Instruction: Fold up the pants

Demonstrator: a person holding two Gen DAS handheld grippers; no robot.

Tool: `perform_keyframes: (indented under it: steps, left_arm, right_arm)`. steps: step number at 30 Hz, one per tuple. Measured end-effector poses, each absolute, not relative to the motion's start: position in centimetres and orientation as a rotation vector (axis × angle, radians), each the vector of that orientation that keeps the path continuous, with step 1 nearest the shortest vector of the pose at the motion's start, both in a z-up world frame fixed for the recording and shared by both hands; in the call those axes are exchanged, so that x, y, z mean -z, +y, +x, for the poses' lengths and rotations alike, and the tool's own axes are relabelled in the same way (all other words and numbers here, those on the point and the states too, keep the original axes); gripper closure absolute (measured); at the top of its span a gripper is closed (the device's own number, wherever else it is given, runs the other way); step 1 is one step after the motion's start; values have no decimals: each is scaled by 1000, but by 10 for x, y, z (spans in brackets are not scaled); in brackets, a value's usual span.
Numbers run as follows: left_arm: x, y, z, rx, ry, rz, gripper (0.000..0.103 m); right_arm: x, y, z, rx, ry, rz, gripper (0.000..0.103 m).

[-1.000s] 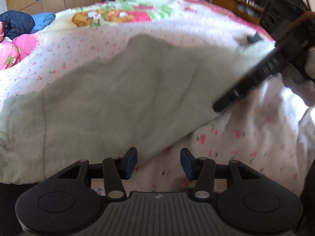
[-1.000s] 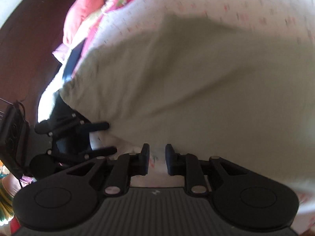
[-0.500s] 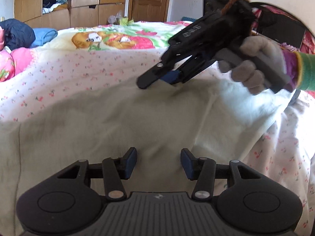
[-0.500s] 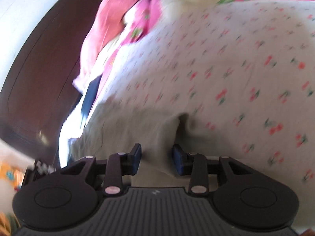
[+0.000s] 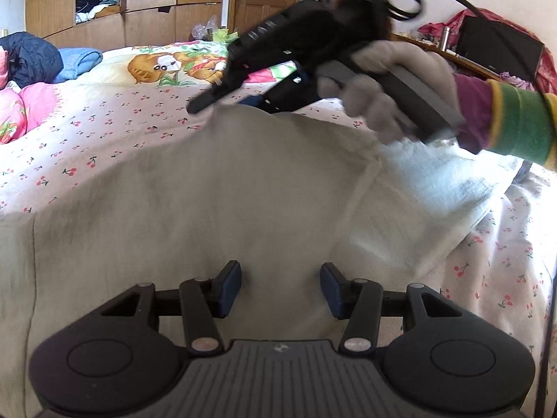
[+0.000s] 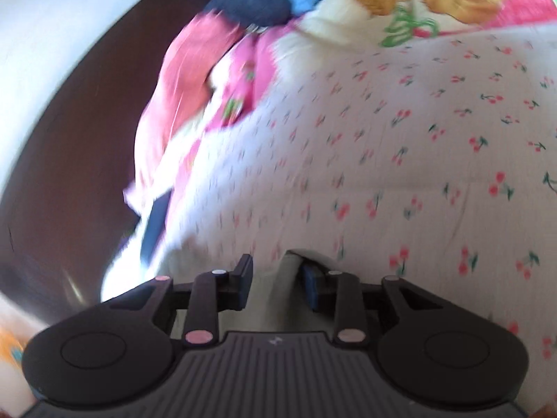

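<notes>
Mid-fold: my right gripper (image 5: pixel 240 99), jaws closing on cloth, carries the pale pants (image 5: pixel 216 202) edge across the cherry-print bed (image 5: pixel 104 118) at upper centre; my left gripper (image 5: pixel 280 289) hovers released; folding remains.
</notes>
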State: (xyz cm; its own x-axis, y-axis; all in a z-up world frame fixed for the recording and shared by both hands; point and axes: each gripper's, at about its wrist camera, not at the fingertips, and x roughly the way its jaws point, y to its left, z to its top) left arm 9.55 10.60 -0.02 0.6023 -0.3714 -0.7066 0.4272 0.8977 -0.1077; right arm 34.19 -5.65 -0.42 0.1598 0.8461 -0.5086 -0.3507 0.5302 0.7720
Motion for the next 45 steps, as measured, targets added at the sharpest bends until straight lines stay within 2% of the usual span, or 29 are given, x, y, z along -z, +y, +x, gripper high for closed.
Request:
perform_keyframes:
  steps: [5,8,14,21,25,32,35,39,41,42,45]
  left_arm:
    - [3,97,92,441,805,105,38]
    - [4,93,87,433,803,146,36]
    - [-3,81,80,420,810,170,36]
    - [-13,39,77,452,770,253,36]
    - [-19,6,84,529,775,256,36]
    - [-24,-42,80,617,765,283,36]
    - [-20,-53,77,614,759,274,36]
    - [-10,-53,83,593,772,196,36]
    - [-1,-52,88,597,807,162,36]
    - [2,-51,87,599,803,160,36]
    - [-1,-41,80,610,775,152,36]
  right_arm:
    - [11,-68,340,-817,1136,500,68]
    - [-8,-112,307,-735,1021,533,68]
    - [-31,-256,192,-433,848,668,64]
    - [-13,-392,45,29,715,865,61]
    - [18,-406,38,72,698,950,62]
    - [54,-403,68,40,563,1117,63]
    - [57,-403,78,32,510,1161,72]
    - [68,-411,96,53,464,1279,73]
    - [62,-408,106,46,466,1283,94]
    - [54,-408,106,38,448,1274,98]
    - [16,-402,108,13,373,1222,98]
